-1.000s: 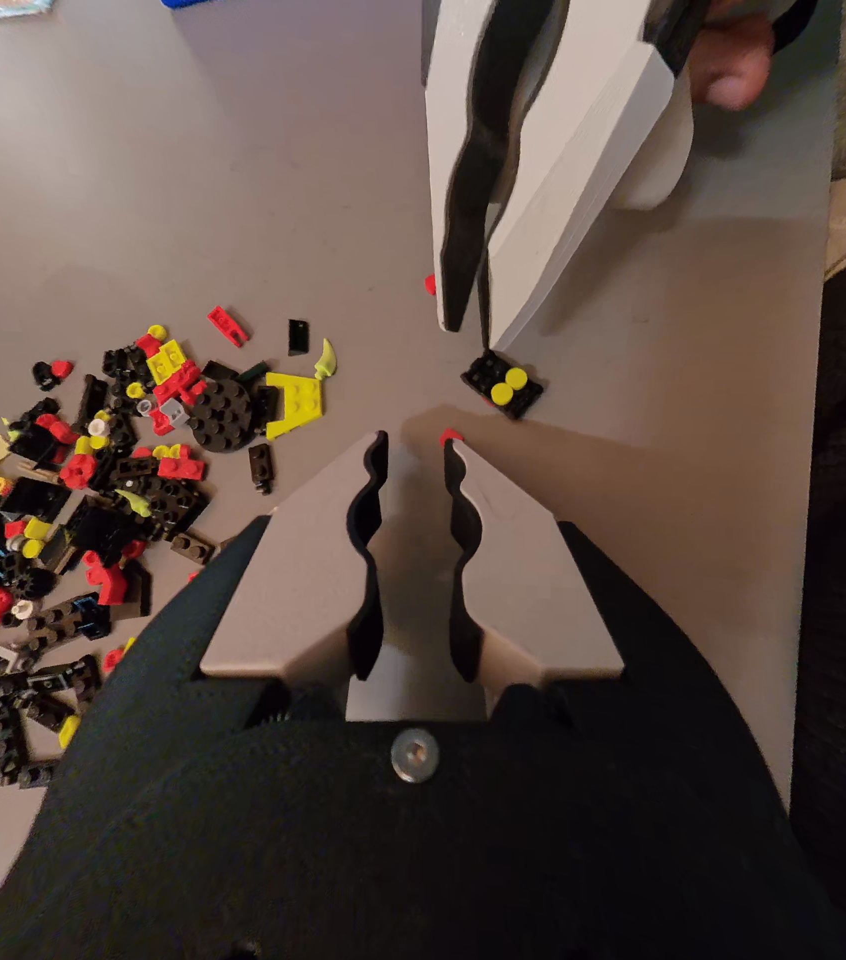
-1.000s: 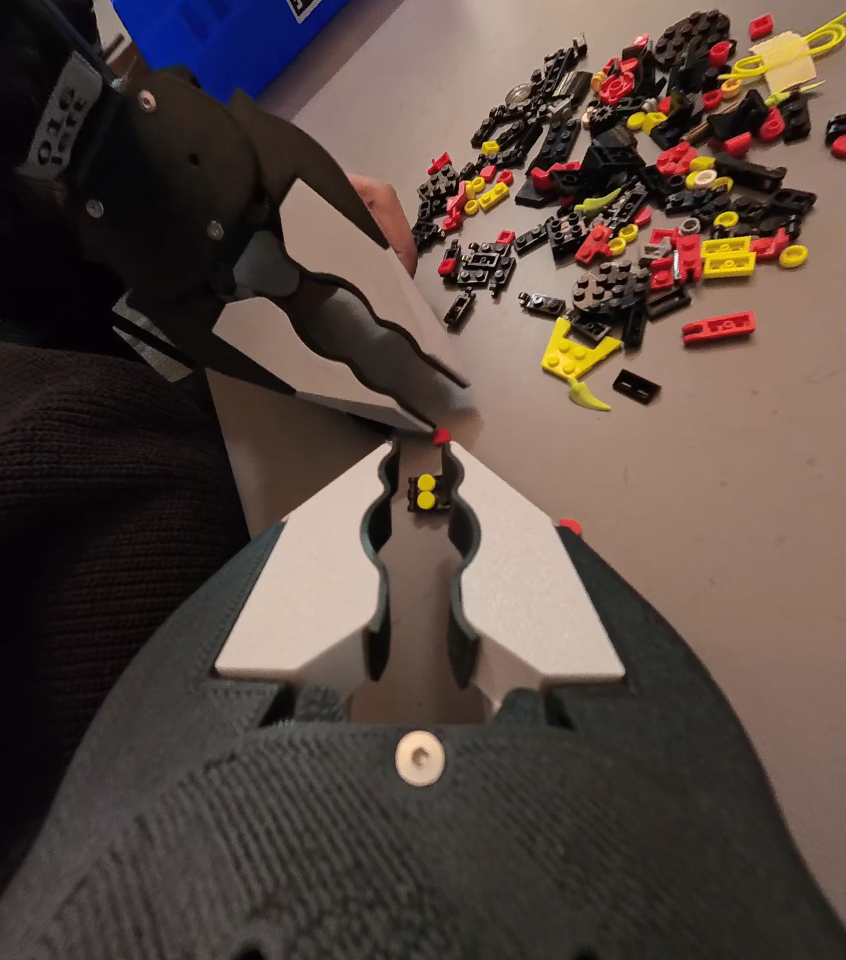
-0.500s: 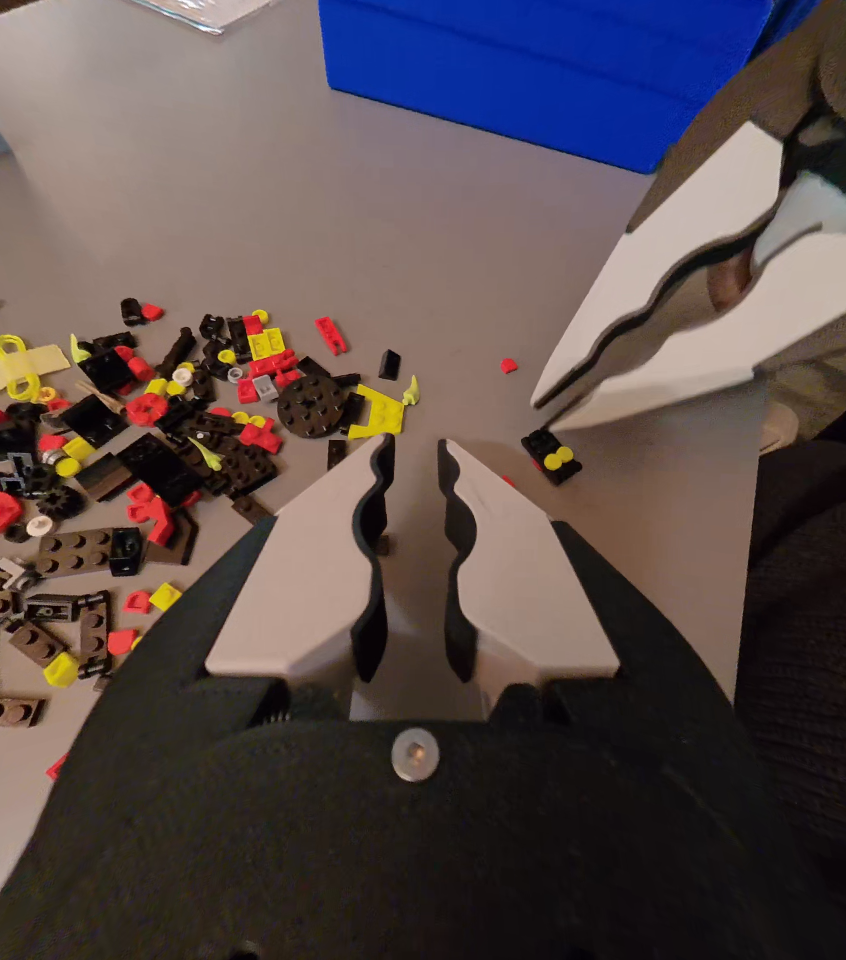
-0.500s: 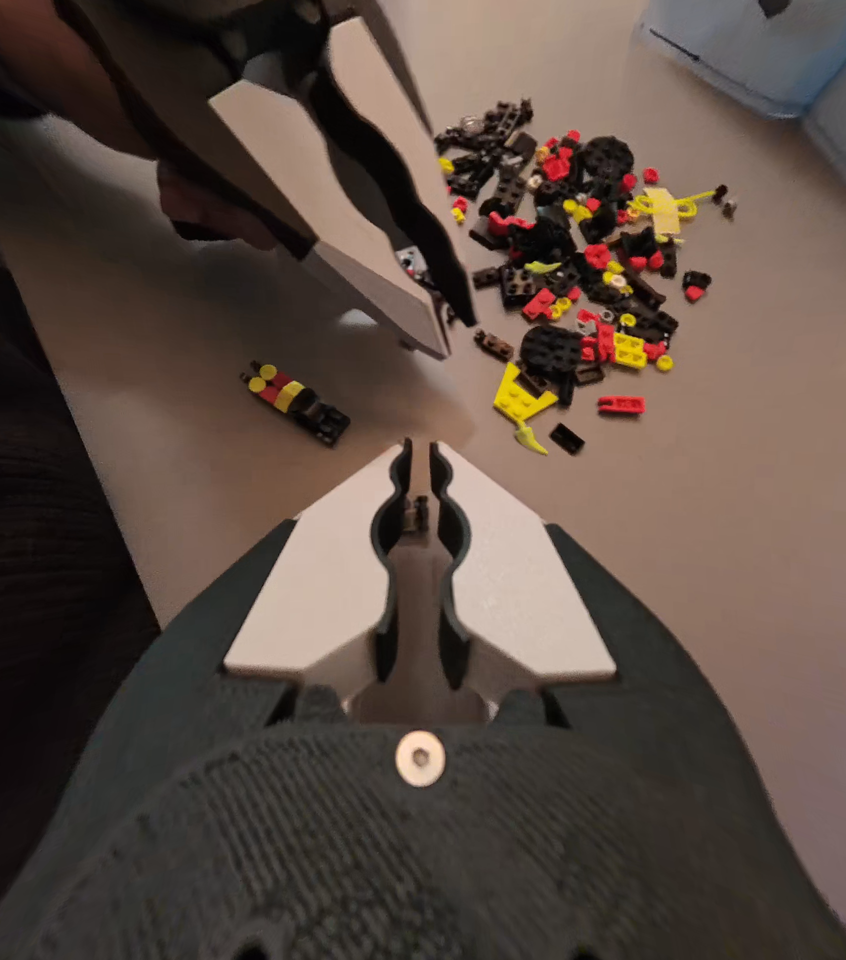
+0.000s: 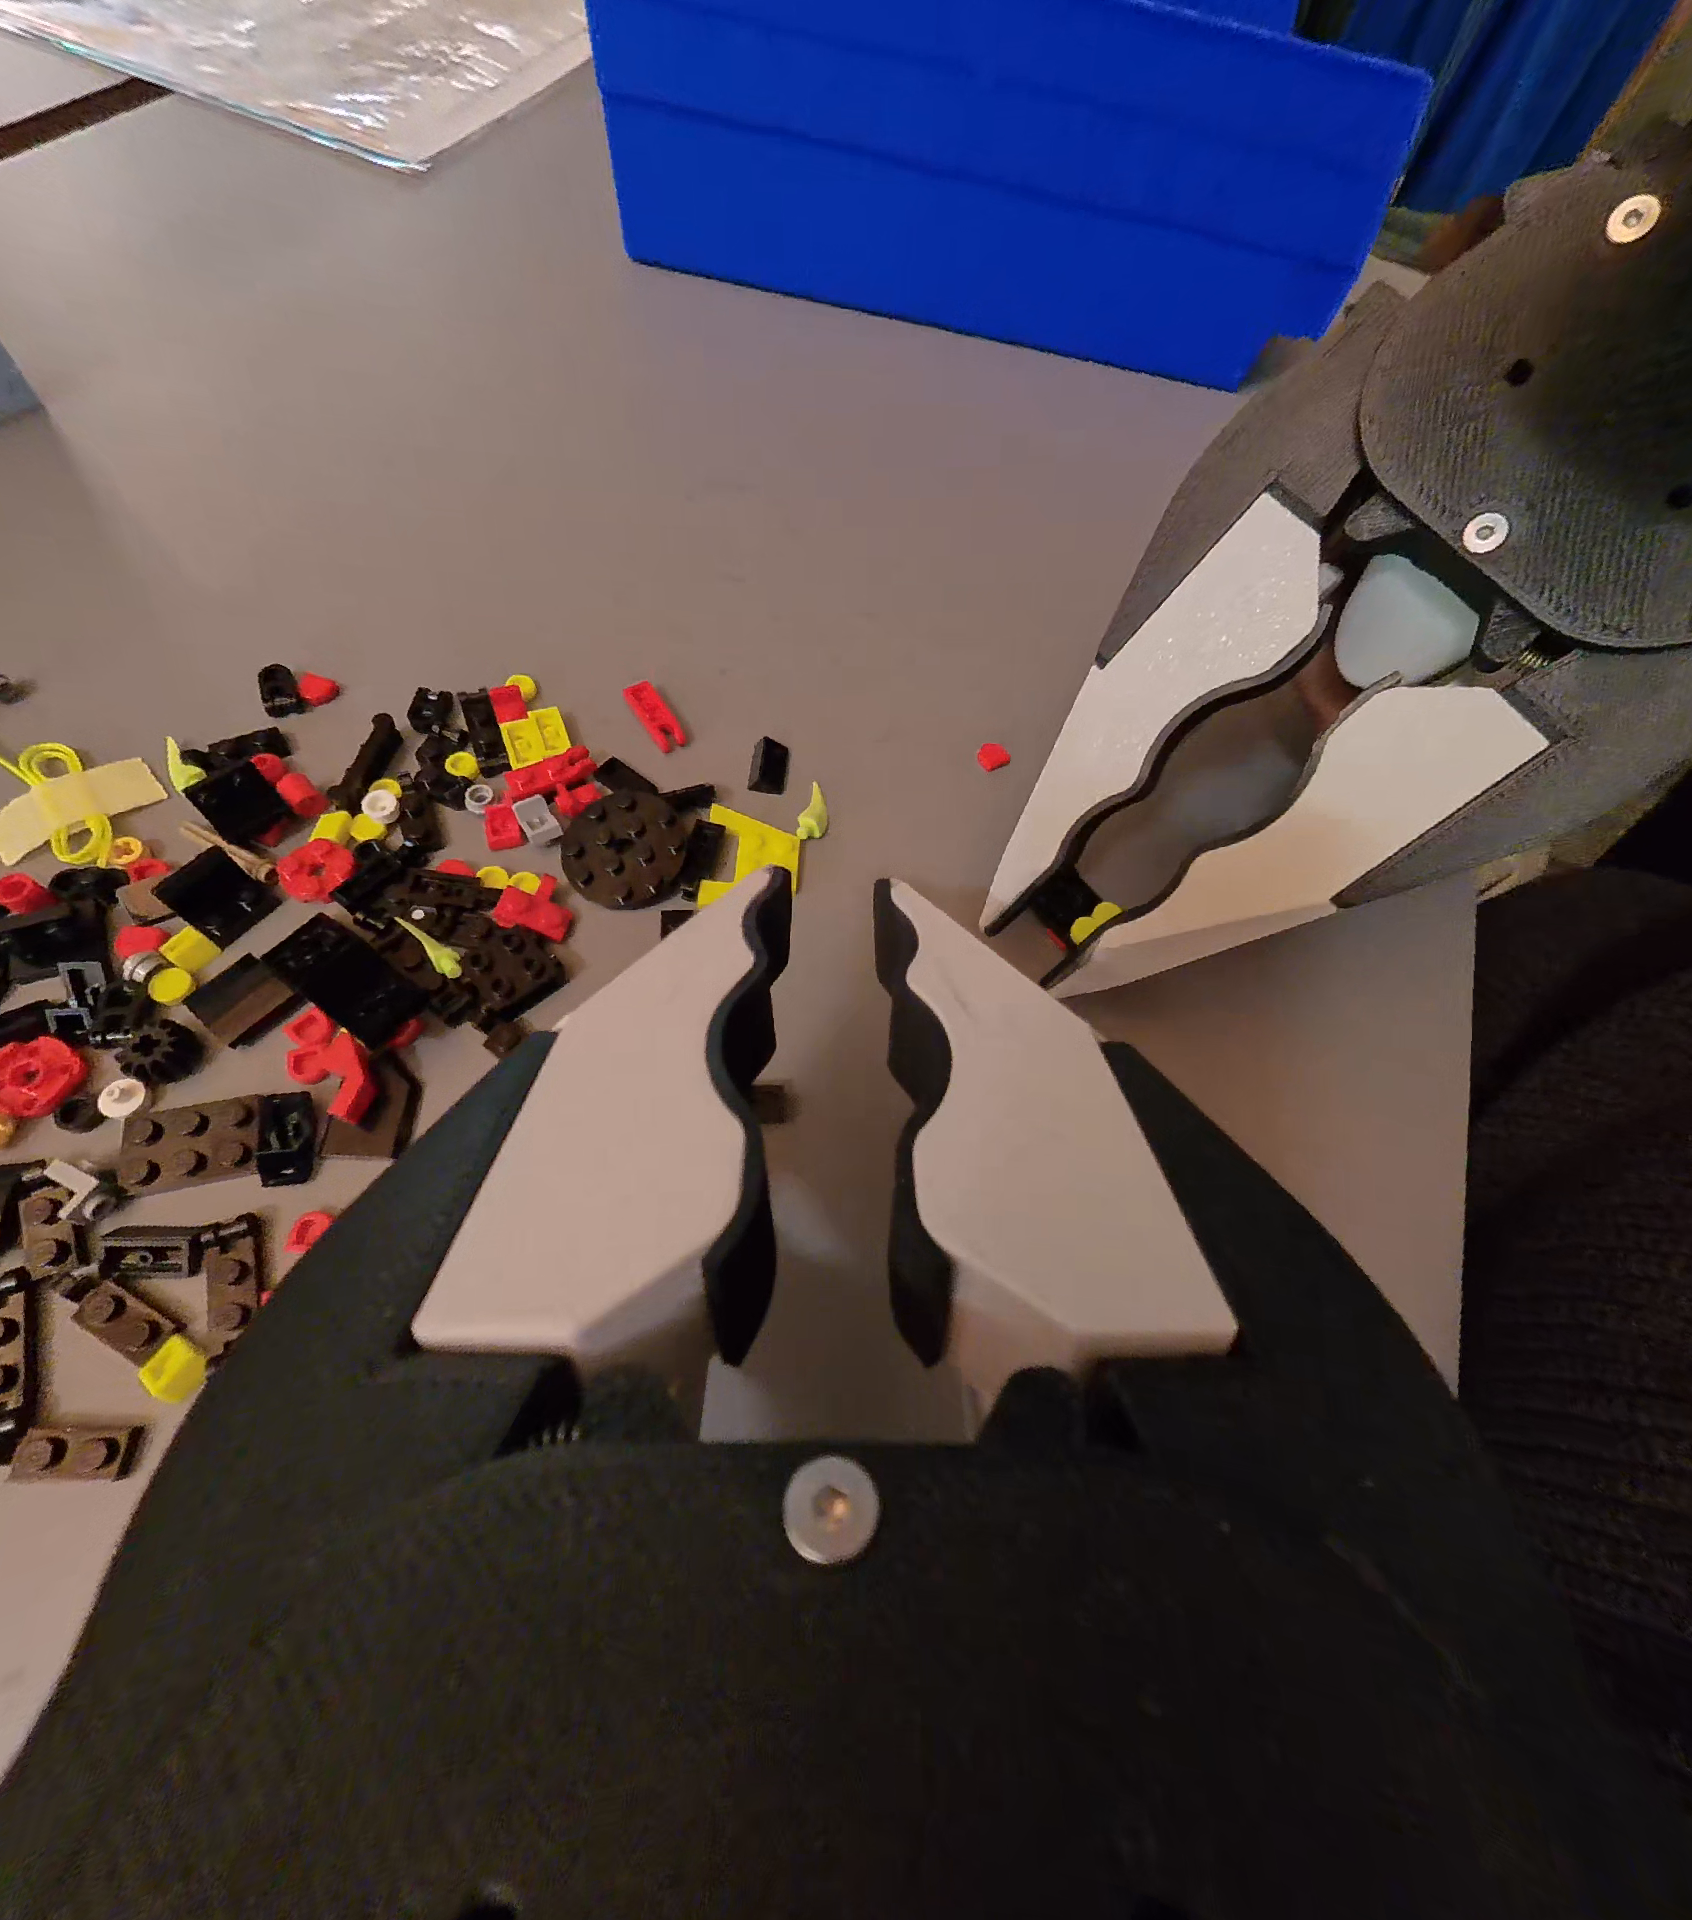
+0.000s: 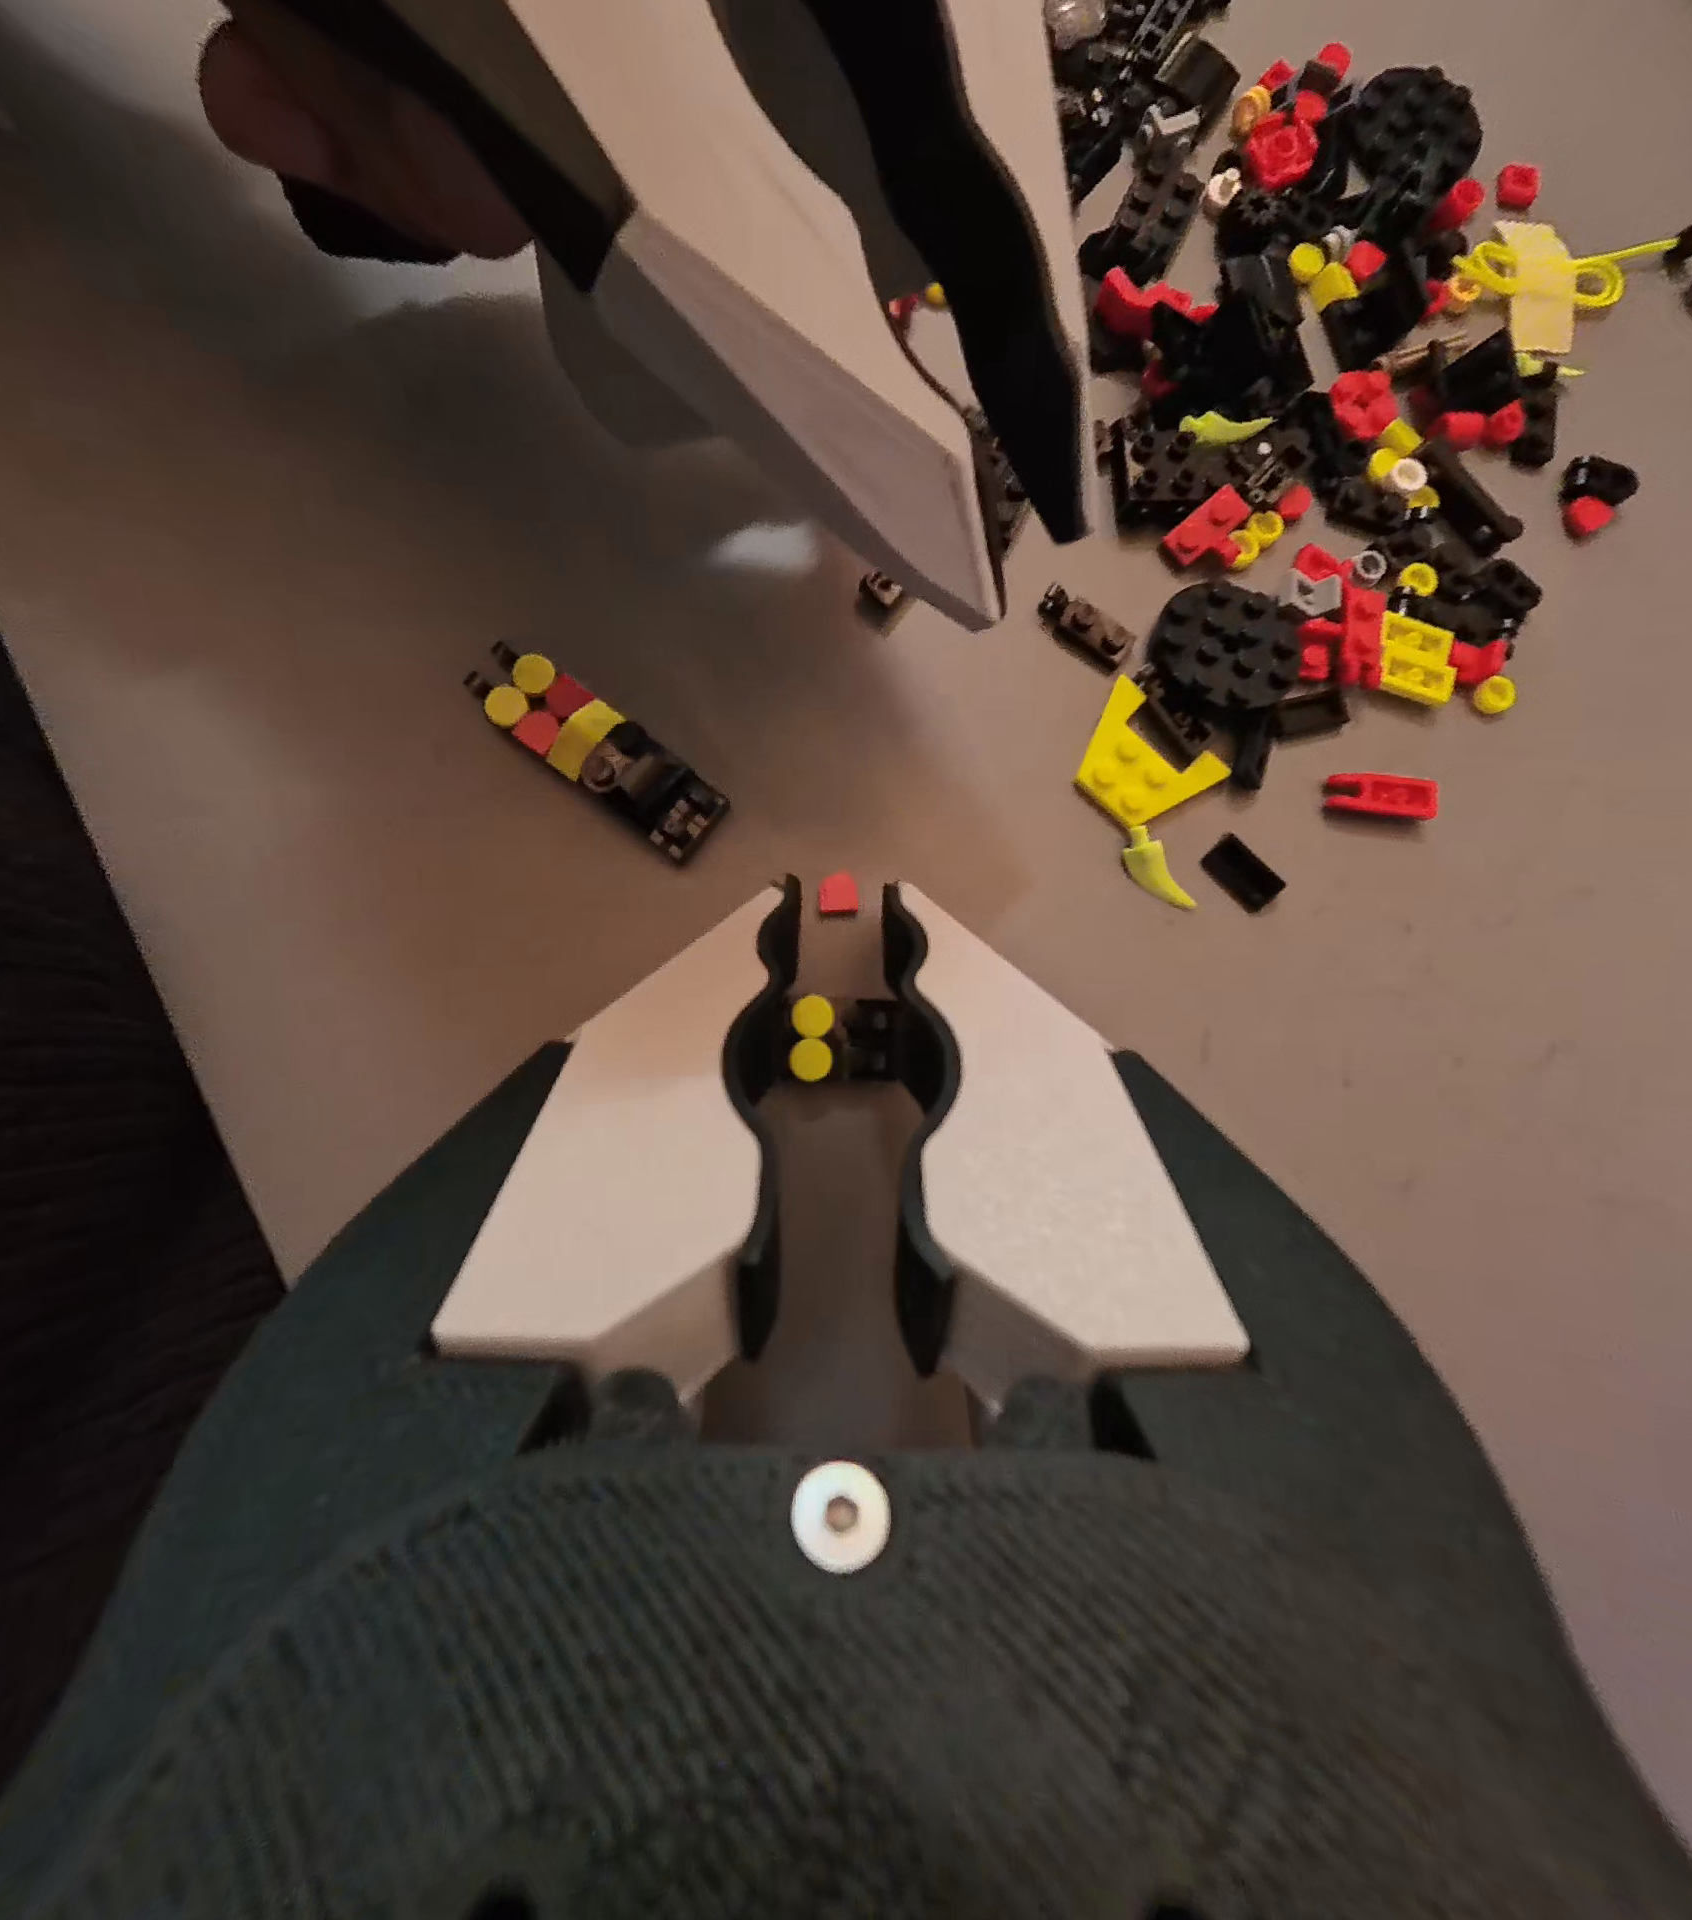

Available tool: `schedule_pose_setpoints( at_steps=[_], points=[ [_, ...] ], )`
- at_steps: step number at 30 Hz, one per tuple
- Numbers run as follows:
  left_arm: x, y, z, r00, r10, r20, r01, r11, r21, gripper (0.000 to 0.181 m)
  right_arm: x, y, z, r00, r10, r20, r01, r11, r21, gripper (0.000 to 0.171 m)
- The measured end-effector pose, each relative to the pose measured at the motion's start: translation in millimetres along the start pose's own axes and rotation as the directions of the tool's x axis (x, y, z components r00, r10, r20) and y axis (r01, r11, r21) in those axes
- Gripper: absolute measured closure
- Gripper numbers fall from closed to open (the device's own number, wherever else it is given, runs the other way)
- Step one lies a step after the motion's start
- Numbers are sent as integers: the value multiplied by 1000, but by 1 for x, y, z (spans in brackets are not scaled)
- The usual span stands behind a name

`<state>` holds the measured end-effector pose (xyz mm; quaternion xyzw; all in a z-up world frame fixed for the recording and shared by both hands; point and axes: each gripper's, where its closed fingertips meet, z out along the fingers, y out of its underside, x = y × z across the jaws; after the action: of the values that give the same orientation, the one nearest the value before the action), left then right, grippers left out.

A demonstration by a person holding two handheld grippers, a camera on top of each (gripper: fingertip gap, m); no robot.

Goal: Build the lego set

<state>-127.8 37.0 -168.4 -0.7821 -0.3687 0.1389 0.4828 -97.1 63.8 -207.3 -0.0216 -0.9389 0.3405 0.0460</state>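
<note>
My right gripper (image 6: 840, 896) is shut on a small black plate with two yellow round studs (image 6: 834, 1039), held in the hollow of its pads above the table. It shows at the right of the left wrist view (image 5: 1024, 951), with the plate (image 5: 1081, 920) at its tips. My left gripper (image 5: 831, 899) is open and empty, above the table beside the loose brick pile (image 5: 322, 935). It also shows in the right wrist view (image 6: 1013, 577). A partly built black, yellow and red assembly (image 6: 603, 738) lies on the table left of my right gripper.
A blue bin (image 5: 977, 177) stands at the back, with a clear plastic bag (image 5: 302, 62) to its left. A small red piece (image 6: 837, 894) lies just beyond my right fingertips. A yellow wedge plate (image 6: 1138, 769) marks the pile's near edge. The table edge (image 5: 1460, 1143) and a dark sleeve are at the right. Spacing between my two grippers at the tips: around 6 cm.
My right gripper closed on the black plate with yellow studs and lifted it off the table. My left gripper pulled back and tilted up, staying open.
</note>
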Motion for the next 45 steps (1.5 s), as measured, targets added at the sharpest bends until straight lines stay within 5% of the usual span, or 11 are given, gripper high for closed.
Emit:
schedule_pose_setpoints(
  at_steps=[1, 34, 45],
  points=[
    [-1, 0, 0, 1000, -4, -2, 4, 1000, 1, 168, 2, 0, 1, 1000, -4, -11, 4, 1000, -1, 157],
    [4, 7, 5, 999, -8, -31, 7, 1000, -26, 168, -1, 2, 7, 999, 39, 20, -39, 999, -17, 165],
    [19, 19, 10, 996, 45, -71, -51, 995, -82, 168, 25, 20, -32, 984, 177, -20, -176, 984, 38, 165]
  ],
)
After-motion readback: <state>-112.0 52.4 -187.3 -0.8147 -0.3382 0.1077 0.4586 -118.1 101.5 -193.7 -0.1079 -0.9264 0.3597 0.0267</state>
